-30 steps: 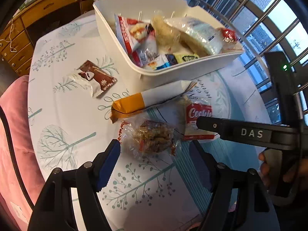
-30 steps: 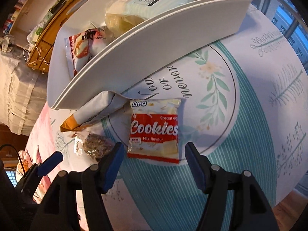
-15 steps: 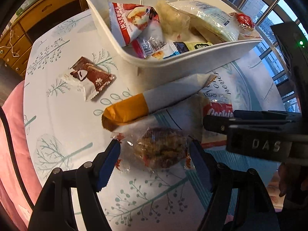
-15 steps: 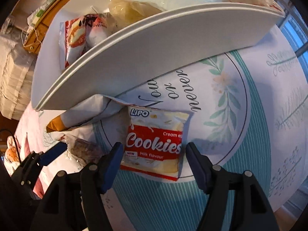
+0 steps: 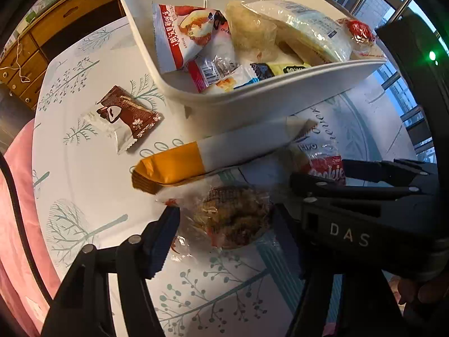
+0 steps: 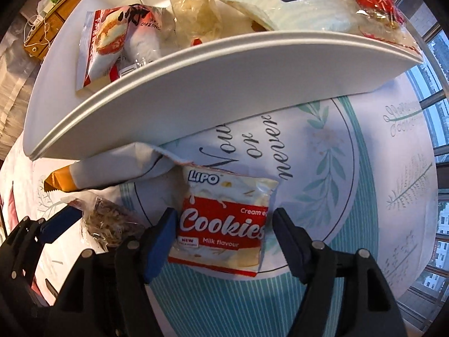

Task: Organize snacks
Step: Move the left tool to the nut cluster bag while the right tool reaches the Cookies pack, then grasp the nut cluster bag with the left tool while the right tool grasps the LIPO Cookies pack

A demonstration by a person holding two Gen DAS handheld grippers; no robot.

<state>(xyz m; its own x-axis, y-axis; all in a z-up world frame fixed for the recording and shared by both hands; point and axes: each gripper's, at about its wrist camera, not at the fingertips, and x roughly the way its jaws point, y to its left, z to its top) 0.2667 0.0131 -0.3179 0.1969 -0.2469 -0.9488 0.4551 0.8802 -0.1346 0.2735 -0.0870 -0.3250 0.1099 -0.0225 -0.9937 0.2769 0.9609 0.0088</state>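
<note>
Since a second ago both claws have been brought lower and closer over their packets, and the jaws of each have just been closing. Left claw (image 5: 224, 230) is seen about half open, straddling the clear-wrapped oat cookie (image 5: 230, 219); its left blue pad lies against the crinkled wrapper edge, while the right pad is seen just beside the packet, so no firm grip can be confirmed. Right claw (image 6: 221, 234) is likewise held about half open, pointed down at the red-and-white Cookies packet (image 6: 224, 224), which lies between the pads; the left pad appears to touch the packet's edge, the right one is just clear of it. Both packets are lying flat on the desk (image 5: 84, 168), near its middle on the printed cloth, just in front of the white bin (image 5: 252, 104). An orange-and-white bar (image 5: 202, 157) is laid along the bin's front wall, one end overlapping the top of the Cookies packet. A brown chocolate packet (image 5: 126, 118) is seen alone toward the desk's left side, well apart from the claws. Several wrapped snacks are already held in the bin, among them a red-and-white cake packet (image 5: 185, 36) and a pale blue pack (image 5: 308, 28).
</note>
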